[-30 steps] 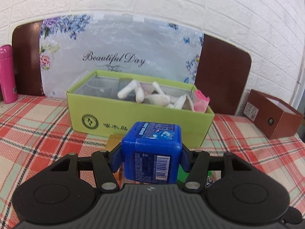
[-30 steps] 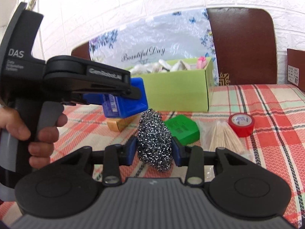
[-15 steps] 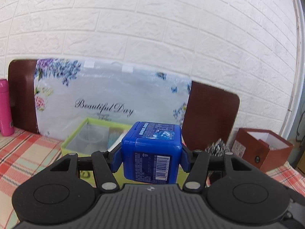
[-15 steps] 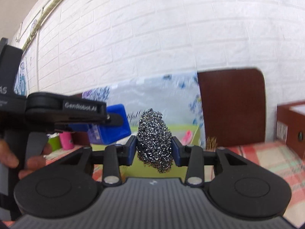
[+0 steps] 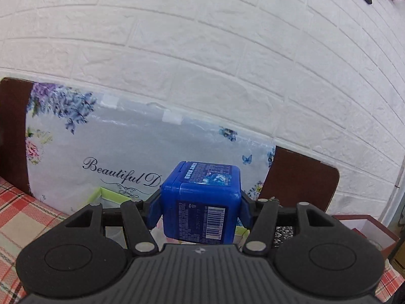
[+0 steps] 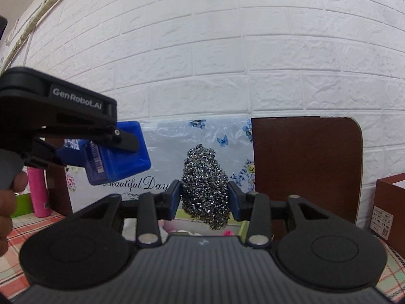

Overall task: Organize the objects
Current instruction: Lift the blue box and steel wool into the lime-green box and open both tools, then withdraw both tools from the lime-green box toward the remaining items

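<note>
Green box point(image 5: 107, 194) is mostly hidden behind my grippers, only bits of its rim peek out low against the floral "Beautiful Day" sheet point(image 5: 126, 152). My left gripper point(image 5: 200, 209) is pinching the blue container point(image 5: 200, 212) up in the air, barcode facing me. My right gripper point(image 6: 204, 200) is squeezed onto the steel wool scrubber point(image 6: 205, 187), held up above the box.

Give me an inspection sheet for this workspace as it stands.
Surface: red plaid tablecloth.
Job's things: blue plastic box with barcode; steel wool scourer; green cardboard box, mostly hidden.
Clutter: pink bottle; brown open box.
Grippers: left gripper shut on the blue box; right gripper shut on the scourer.
Cables: nothing seen.
Surroundings: white brick wall; floral "Beautiful Day" sheet; brown board.
</note>
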The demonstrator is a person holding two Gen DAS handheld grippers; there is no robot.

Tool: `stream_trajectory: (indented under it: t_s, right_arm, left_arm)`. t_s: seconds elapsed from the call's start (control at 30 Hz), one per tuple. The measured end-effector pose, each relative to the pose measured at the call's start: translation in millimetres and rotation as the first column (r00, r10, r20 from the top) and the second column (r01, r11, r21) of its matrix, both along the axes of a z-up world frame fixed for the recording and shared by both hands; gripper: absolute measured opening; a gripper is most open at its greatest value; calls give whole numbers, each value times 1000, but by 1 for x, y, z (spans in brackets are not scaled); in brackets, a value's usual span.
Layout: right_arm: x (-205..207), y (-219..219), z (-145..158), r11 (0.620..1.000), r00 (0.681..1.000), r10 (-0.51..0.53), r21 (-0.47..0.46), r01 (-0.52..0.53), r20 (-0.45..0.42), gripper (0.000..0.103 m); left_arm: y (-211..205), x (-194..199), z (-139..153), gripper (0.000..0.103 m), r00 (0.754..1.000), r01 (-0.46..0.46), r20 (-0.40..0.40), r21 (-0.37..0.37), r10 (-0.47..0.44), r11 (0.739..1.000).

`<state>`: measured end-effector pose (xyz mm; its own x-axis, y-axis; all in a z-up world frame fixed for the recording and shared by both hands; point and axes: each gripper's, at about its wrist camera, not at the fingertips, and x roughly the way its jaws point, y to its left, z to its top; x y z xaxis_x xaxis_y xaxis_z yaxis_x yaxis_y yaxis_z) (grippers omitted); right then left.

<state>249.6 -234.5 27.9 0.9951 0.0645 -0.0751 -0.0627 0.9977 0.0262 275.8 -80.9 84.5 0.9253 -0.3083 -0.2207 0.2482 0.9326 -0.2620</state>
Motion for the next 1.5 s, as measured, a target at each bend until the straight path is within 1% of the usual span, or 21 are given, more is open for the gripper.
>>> stream_trajectory:
  t_s: [0.03,0.07,0.13,0.2,0.23,0.3,0.33,0.4,0.47,0.53,0.73,0.93,1.07,1.2,1.3,1.5]
  right_arm:
    - [10,3,-6,999,999,16,-29,-18,-50,75]
    - [15,6,-13,999,997,13,-48,-17,-77,83]
    - [8,9,-28,997,999,16,-80,-19,-37,94]
    - [4,11,-36,994,1000,-11,-113,9,-17,103]
    - [5,13,-37,992,1000,-15,-126,12,-21,103]
    - [6,12,-37,993,999,-10,-115,6,-35,103]
    - [6,10,-37,995,999,-8,-97,5,-35,103]
    - [5,8,-38,997,999,-9,-71,5,-46,103]
    - [2,6,-36,998,998,-19,-60,15,-59,103]
    - [-4,8,-34,998,998,-26,-51,23,-55,103]
    - [-38,2,-21,999,997,-40,4,41,-59,103]
    - [-85,1,-16,998,995,-35,41,38,-89,103]
    - [-119,2,-24,996,994,-18,80,27,-105,103]
    - [-144,9,-33,996,990,-1,84,13,-140,103]
    - [-154,14,-37,997,984,12,83,3,-180,103]
    - [-169,23,-47,996,975,25,88,-6,-221,103]
  left_arm:
    - [-3,9,-7,70,999,29,-16,18,-28,999]
    - [-5,16,-16,75,998,36,-43,39,-34,999]
    - [-4,22,-33,76,997,20,-71,68,-16,997]
    - [-1,23,-44,78,998,15,-70,76,-9,997]
    - [2,23,-49,80,997,4,-72,75,1,997]
    - [6,23,-54,84,997,-3,-77,54,7,999]
    - [7,22,-54,85,997,-5,-79,51,9,999]
    - [6,20,-53,85,997,-6,-77,68,11,998]
    - [6,17,-50,85,997,-11,-69,83,16,996]
    - [6,10,-47,85,998,-1,-66,84,6,996]
    - [8,-25,-31,85,997,5,-71,114,3,993]
    - [6,-74,-24,85,994,-11,-108,192,32,981]
    - [10,-102,-31,85,990,-4,-135,221,34,975]
    - [15,-121,-42,85,985,-11,-166,247,54,969]
    - [20,-130,-49,85,979,-19,-191,253,69,967]
    - [32,-142,-58,85,970,-48,-220,252,105,966]
